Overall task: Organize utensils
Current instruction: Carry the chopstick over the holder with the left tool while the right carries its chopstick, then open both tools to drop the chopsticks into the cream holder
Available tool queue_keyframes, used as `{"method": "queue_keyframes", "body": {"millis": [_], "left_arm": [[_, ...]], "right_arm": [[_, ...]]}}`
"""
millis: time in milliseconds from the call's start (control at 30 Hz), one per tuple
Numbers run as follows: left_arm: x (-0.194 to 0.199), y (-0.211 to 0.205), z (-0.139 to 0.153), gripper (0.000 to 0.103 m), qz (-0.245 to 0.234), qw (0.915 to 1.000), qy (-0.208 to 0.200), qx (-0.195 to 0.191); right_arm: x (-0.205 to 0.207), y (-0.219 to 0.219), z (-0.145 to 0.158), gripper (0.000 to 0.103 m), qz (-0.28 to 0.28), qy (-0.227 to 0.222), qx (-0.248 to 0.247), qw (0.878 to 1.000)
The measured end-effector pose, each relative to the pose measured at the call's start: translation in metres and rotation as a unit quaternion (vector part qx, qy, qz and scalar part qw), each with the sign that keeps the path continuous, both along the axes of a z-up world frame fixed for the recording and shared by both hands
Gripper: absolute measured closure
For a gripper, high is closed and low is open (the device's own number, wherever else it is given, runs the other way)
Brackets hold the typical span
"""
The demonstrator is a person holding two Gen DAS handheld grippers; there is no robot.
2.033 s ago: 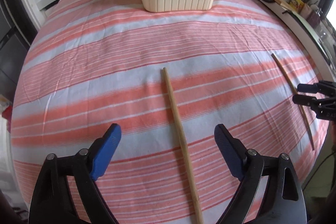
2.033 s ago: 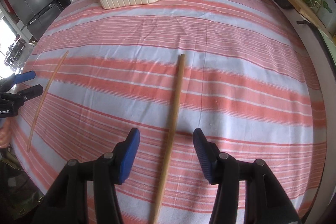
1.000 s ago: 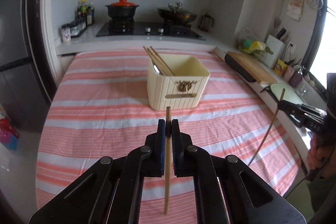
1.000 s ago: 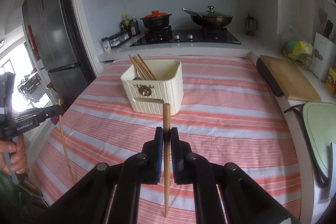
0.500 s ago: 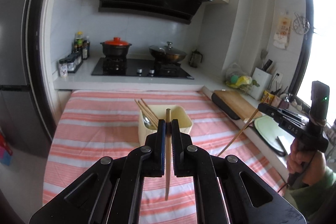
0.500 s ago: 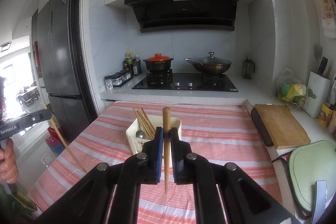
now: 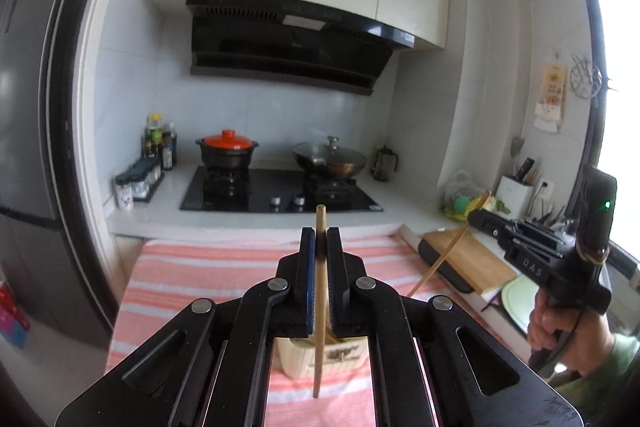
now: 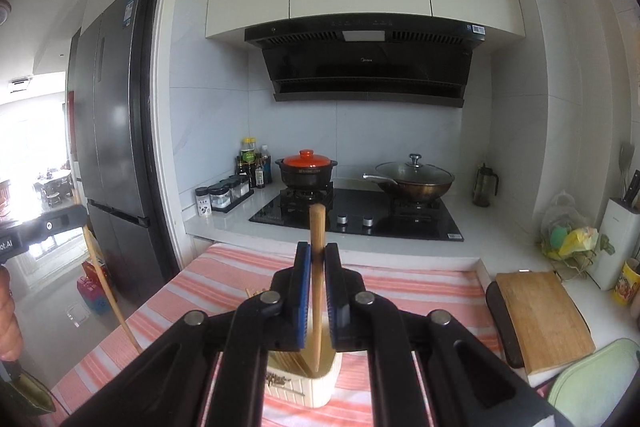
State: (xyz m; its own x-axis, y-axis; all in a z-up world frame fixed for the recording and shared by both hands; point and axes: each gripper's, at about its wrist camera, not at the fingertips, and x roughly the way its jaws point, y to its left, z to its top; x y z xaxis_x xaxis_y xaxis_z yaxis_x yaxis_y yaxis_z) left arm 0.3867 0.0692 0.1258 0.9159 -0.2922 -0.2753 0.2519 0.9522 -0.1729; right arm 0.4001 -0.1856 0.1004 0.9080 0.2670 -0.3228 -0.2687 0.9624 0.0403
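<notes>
Chopsticks: one [image 7: 320, 291] is clamped upright in the left gripper [image 7: 320, 247], another [image 8: 317, 287] in the right gripper [image 8: 316, 263], both raised over the table's pink-striped cloth [image 8: 420, 287] in a kitchen. Behind stand a black hob [image 8: 360, 215], an orange-lidded pot [image 8: 306, 169], a lidded wok [image 8: 414, 179] and a range hood [image 8: 364, 63]; a cutting board [image 8: 540, 311] lies at the right. Each stick's long axis runs near vertical, its lower tip just above or inside the cream utensil holder [image 8: 304, 383], which already holds chopsticks. The gripper frames hide most of the holder.
</notes>
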Motion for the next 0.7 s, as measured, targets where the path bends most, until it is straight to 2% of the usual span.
{"method": "queue_keyframes", "body": {"millis": [133, 200, 267, 367, 500, 633, 700], "left_arm": [[0.039, -0.011, 0.001, 0.1, 0.022, 0.9994, -0.024, -0.011], [0.061, -0.016, -0.005, 0.1, 0.03, 0.9992, -0.021, -0.015], [0.084, -0.02, -0.021, 0.1, 0.031, 0.9993, 0.0, -0.019], [0.115, -0.025, -0.056, 0.1, 0.028, 0.9978, 0.054, -0.025], [0.15, -0.025, -0.105, 0.1, 0.027, 0.9912, 0.127, -0.028], [0.166, -0.026, -0.137, 0.099, 0.032, 0.9838, 0.174, -0.027], [0.166, -0.024, -0.14, 0.093, 0.04, 0.9832, 0.177, -0.024]], "right_arm": [[0.03, 0.013, -0.006, 0.096, 0.006, -0.013, -0.016, 1.0], [0.048, 0.018, -0.016, 0.096, 0.008, 0.0, -0.027, 1.0], [0.068, 0.022, -0.03, 0.096, 0.014, 0.025, -0.036, 0.999], [0.093, 0.028, -0.057, 0.096, 0.024, 0.067, -0.057, 0.996], [0.125, 0.04, -0.101, 0.096, 0.042, 0.138, -0.078, 0.987], [0.145, 0.051, -0.133, 0.096, 0.066, 0.179, -0.067, 0.979], [0.151, 0.055, -0.139, 0.093, 0.076, 0.193, -0.046, 0.977]]}}
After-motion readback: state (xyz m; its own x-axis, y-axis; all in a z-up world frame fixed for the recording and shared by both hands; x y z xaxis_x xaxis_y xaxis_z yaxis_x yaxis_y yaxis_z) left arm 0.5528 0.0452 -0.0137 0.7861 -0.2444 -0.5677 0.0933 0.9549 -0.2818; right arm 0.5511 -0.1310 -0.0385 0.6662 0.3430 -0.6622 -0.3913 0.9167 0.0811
